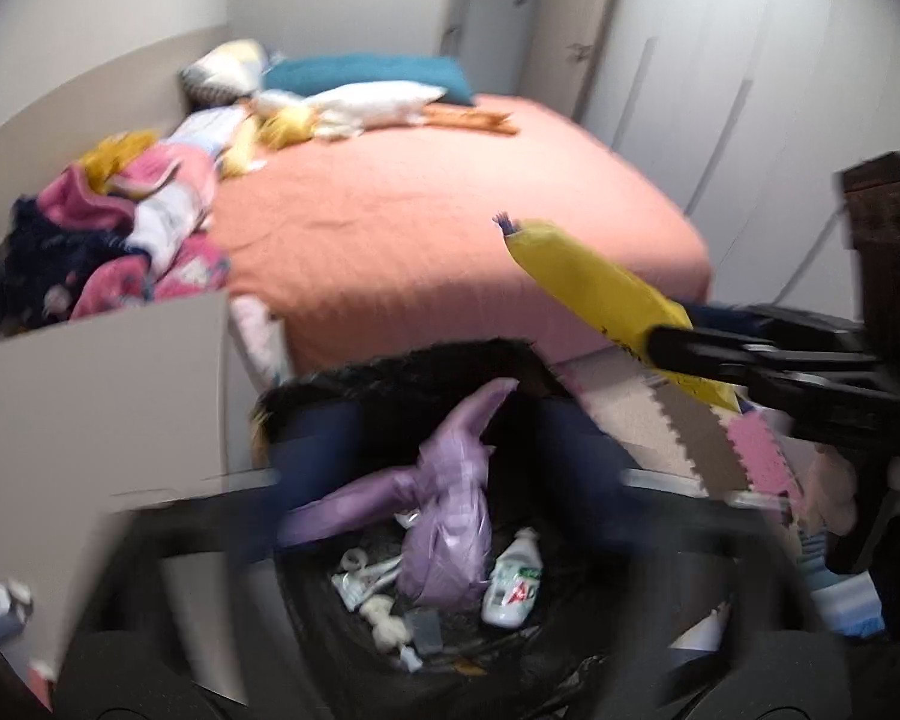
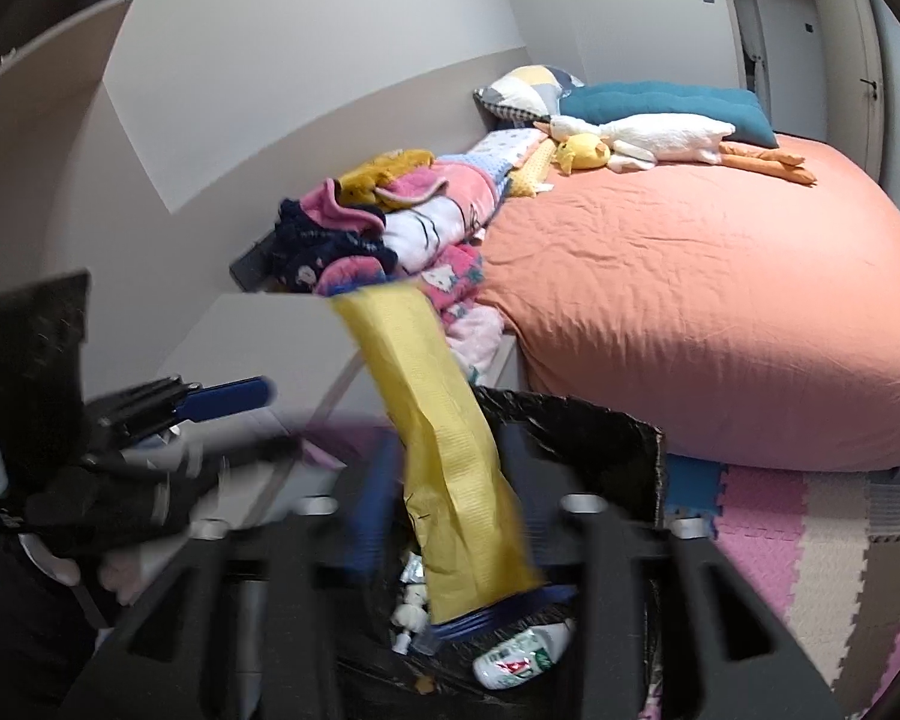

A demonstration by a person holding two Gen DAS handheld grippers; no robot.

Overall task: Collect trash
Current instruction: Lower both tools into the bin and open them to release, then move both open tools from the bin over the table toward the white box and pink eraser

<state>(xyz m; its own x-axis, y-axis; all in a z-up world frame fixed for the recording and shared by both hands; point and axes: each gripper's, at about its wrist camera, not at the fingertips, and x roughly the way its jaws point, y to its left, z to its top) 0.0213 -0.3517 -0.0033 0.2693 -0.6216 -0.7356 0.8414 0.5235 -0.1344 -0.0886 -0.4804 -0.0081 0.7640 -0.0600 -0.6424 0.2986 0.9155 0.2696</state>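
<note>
My right gripper comes in from 3 o'clock in the left wrist view, its jaws pinched on one end of a yellow packet. The packet slants up toward 1 o'clock, free end in the air above the bin. In the right wrist view the same packet hangs down the middle of the frame between my blurred fingers, its lower end over the bin's mouth.

The bin is lined with a black bag and sits at 6 o'clock in both views, right against the foot of the bed. Inside I see a knotted purple bag, a white bottle with a green and red label, and some small white scraps at the bottom.

My left gripper shows at 9 o'clock in the right wrist view, one blue pad sticking out; its own camera is smeared, so I cannot tell how its jaws stand.

A heap of clothes lies at 11 o'clock of the bin, and foam mats cover the floor at 4 o'clock.
</note>
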